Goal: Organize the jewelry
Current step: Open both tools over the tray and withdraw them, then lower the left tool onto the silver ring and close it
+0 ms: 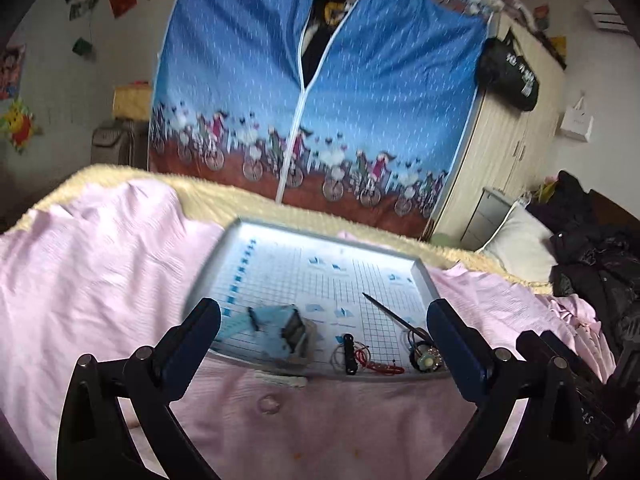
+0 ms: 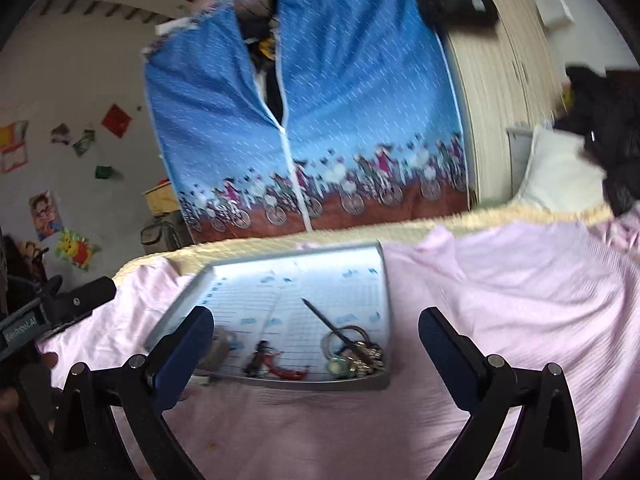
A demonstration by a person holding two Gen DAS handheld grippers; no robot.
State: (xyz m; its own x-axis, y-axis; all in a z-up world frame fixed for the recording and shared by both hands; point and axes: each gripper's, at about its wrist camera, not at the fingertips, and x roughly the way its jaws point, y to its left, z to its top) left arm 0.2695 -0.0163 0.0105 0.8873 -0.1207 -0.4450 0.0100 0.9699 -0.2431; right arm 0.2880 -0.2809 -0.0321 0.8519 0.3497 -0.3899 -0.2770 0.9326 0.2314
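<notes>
Step, by judgement: approach, nothing picked yet. Left claw [image 1: 324, 332] spread wide, empty; right claw [image 2: 316, 334] spread wide, empty. Both hover over pink sheet [image 1: 100, 260] on bed, near edge of tray [image 1: 424, 276].

Jewelry along tray's near edge: black clip [image 1: 349, 354], red cord [image 1: 380, 366], pale round brooch [image 1: 427, 360] at right near corner, dark hairpin [image 1: 394, 314] angling far-left. Light blue box [image 1: 286, 330] at near left, blurred.

Clip and cord lie between left claw's fingers, just beyond tips. In right view, ring cluster [image 2: 356, 346] sits between fingers.

Next move, likely: choose one small piece, lower, close gently; pieces crowded, snagging possible.
</notes>
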